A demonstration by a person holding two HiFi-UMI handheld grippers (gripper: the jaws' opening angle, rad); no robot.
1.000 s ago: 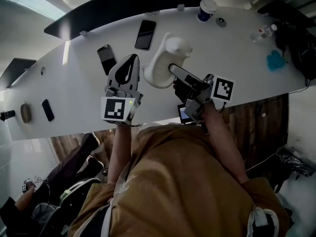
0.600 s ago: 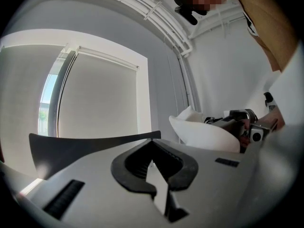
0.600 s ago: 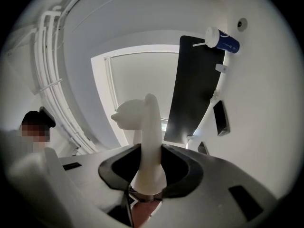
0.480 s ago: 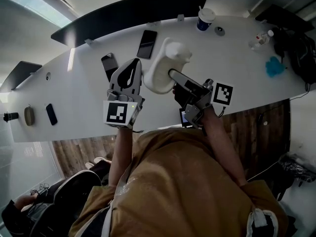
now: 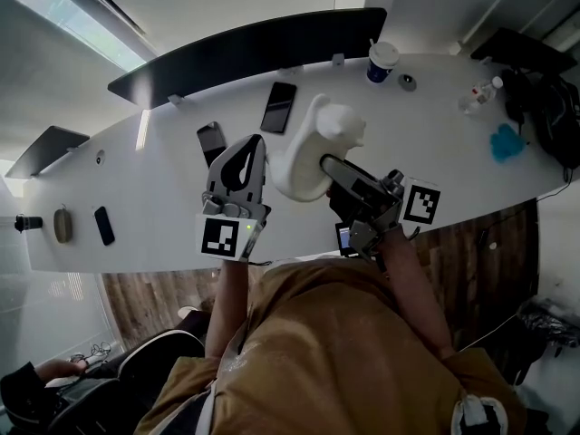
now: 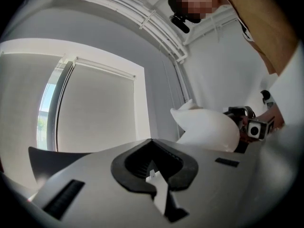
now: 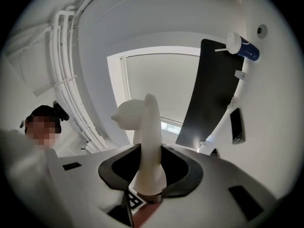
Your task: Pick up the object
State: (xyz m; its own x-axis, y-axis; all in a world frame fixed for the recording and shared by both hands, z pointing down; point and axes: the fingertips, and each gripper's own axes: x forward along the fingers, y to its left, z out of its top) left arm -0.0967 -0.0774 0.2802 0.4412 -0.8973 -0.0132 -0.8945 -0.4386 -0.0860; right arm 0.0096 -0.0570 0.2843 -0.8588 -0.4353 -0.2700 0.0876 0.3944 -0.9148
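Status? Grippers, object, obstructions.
Left gripper jaws together, empty. Right gripper jaws clamped on white object. Phones and cup on table, apart from both grippers.

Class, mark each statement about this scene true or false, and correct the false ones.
1. The right gripper is closed on the white object. True.
2. The left gripper holds a phone. False: nothing is between its jaws.
3. A cup stands near the far edge of the table. True.
4. The blue cloth lies beside the left gripper. False: it lies at the table's right end, beyond the right gripper.
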